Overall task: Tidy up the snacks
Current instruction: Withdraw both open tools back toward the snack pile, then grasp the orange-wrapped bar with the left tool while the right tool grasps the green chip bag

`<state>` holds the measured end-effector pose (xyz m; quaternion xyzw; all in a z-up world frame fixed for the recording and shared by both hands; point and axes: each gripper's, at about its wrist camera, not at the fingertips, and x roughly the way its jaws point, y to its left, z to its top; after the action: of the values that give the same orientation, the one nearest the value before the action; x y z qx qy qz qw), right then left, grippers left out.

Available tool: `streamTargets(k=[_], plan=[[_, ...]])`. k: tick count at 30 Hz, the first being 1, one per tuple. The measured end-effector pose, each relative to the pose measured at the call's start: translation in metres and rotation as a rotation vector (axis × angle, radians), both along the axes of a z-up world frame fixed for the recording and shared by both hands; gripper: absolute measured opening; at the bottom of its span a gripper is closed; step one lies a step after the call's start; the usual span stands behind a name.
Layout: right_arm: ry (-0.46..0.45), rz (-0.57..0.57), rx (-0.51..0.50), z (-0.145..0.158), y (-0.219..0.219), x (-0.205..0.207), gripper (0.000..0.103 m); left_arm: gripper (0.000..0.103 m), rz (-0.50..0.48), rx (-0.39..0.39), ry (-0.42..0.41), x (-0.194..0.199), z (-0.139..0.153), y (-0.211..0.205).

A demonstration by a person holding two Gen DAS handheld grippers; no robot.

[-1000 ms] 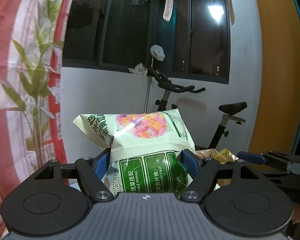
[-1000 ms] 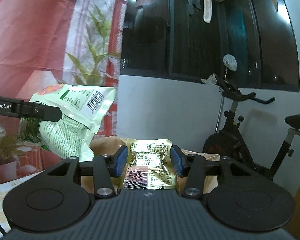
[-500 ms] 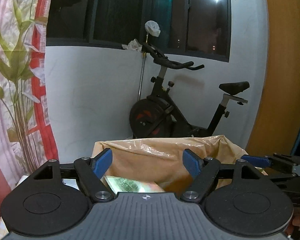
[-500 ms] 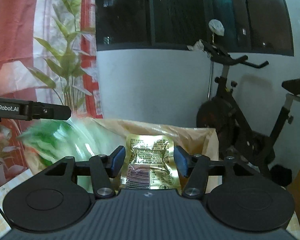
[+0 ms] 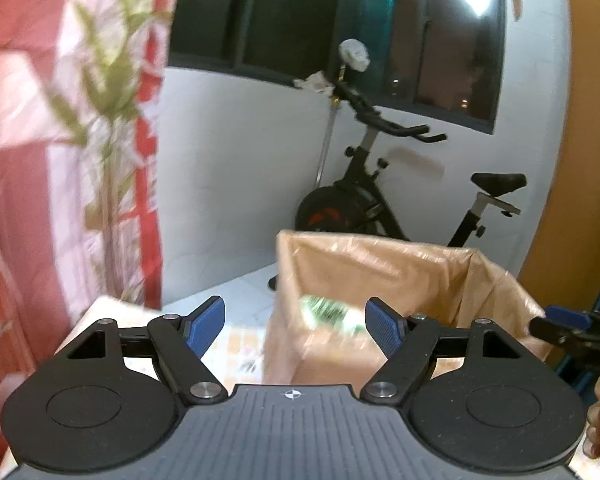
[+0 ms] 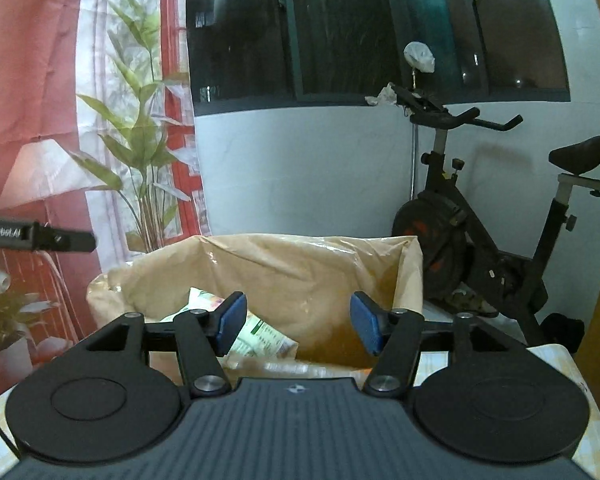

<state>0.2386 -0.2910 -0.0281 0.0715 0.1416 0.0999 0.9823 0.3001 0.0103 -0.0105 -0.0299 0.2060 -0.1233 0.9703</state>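
A tan paper-lined bag (image 6: 300, 264) stands open on the table in front of both grippers; it also shows in the left wrist view (image 5: 400, 268). A green and white snack packet (image 6: 256, 334) lies inside it, blurred in the left wrist view (image 5: 328, 312). My left gripper (image 5: 296, 326) is open and empty, just in front of the bag's left corner. My right gripper (image 6: 298, 322) is open and empty over the bag's near rim. The gold packet is out of sight.
An exercise bike (image 6: 480, 240) stands behind the bag against a white wall. A red and white curtain with a leaf print (image 5: 60, 160) hangs at the left. The table has a yellow checked cloth (image 6: 556, 364). The other gripper's tip shows at the right edge (image 5: 568, 320).
My left gripper let go of the green packet, which now lies in the bag. My right gripper opened and the gold packet left its jaws. Both grippers drew back a little.
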Motion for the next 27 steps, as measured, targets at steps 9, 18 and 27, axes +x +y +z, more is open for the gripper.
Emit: streamTargets(k=[9,18,27], plan=[[-0.003,0.011,-0.028,-0.029,0.000,-0.040,0.079,0.079,0.003,-0.058,0.093,-0.036,-0.052,-0.001],[0.104,-0.008,-0.007,-0.069,-0.009,-0.054,0.081,0.078,-0.025,-0.042,0.201,-0.048,-0.102,-0.024],[0.295,-0.001,0.039,-0.120,-0.010,-0.050,0.088,0.077,-0.006,-0.033,0.260,-0.051,-0.126,-0.029]])
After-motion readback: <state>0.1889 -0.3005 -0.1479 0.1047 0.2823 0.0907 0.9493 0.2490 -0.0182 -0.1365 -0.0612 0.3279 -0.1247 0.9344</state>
